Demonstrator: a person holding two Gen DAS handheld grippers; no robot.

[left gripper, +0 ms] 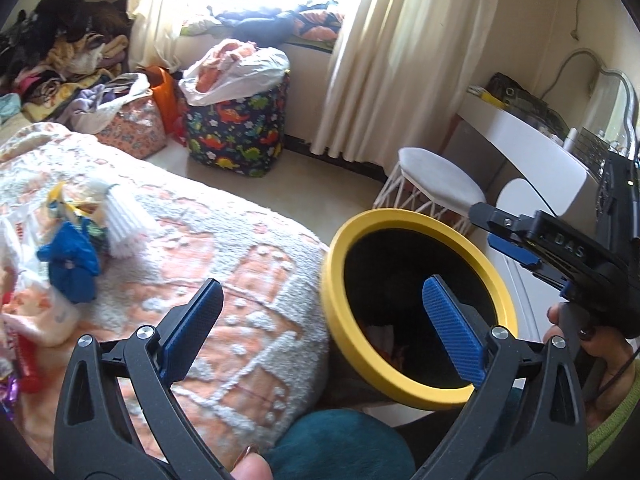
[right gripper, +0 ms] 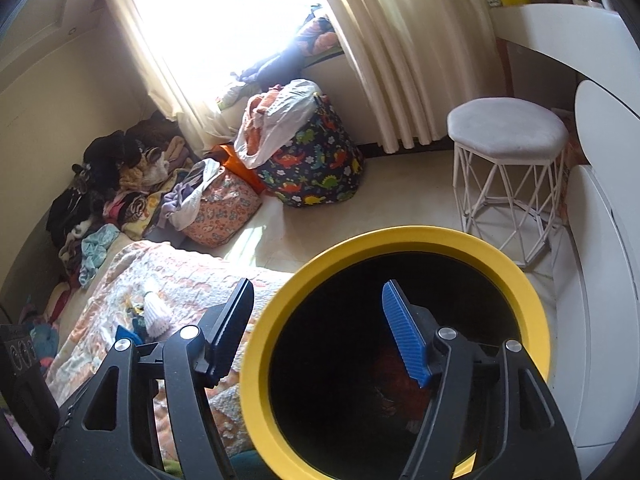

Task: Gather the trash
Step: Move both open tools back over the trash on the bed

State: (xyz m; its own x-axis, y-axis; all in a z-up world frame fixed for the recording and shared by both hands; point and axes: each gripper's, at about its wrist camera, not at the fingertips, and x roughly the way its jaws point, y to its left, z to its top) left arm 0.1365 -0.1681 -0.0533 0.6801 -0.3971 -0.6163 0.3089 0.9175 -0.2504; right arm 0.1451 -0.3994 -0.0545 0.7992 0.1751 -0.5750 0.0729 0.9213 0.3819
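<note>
On the bed's patterned bedspread [left gripper: 248,280], at the far left, a heap of trash [left gripper: 76,236] lies: wrappers, something blue, a white ribbed piece. The left gripper [left gripper: 320,328] hangs above the bedspread's edge, jaws wide apart, nothing between them. Just beside the bed stands a yellow-rimmed bin [left gripper: 416,312]; something reddish, possibly crumpled wrappers, sits in its dark bottom. The right gripper [right gripper: 320,336] hovers over the bin's mouth, jaws parted and empty. Farther right stands a white stool [right gripper: 508,168].
</note>
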